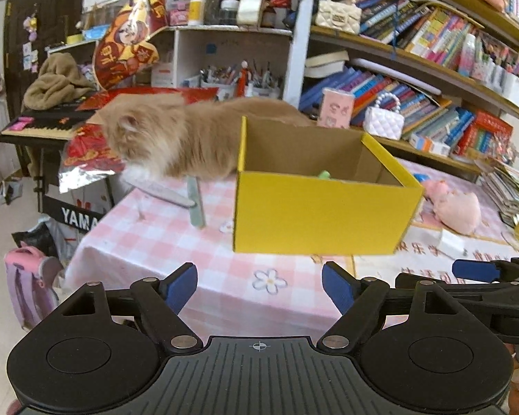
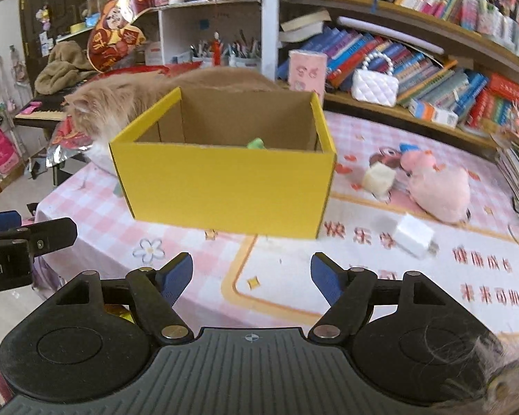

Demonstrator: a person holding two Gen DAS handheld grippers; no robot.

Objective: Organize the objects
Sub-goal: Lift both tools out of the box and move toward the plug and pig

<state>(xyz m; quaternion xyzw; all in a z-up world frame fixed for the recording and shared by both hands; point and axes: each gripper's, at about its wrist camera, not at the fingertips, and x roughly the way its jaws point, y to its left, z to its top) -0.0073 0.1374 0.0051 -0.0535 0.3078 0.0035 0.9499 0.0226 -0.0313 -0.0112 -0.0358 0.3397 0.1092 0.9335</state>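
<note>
Two hand-held black tongs, blue-padded tips.
Left tongs point(image 1: 259, 288) and right tongs point(image 2: 252, 278): black linkage arms, silver pivot pins, round black discs, ribbed grey centre plate bearing a white crosshair mark.

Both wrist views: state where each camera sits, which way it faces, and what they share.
Left wrist: on the left gripper, angled down at the yellow box and cat; its open jaws show, the right gripper's finger at right.
Right wrist: on the right gripper, facing the box, pink plush and white block; open jaws show, the left gripper at left.
Shared: box, cat, plush, bookshelf, checked tablecloth.
</note>
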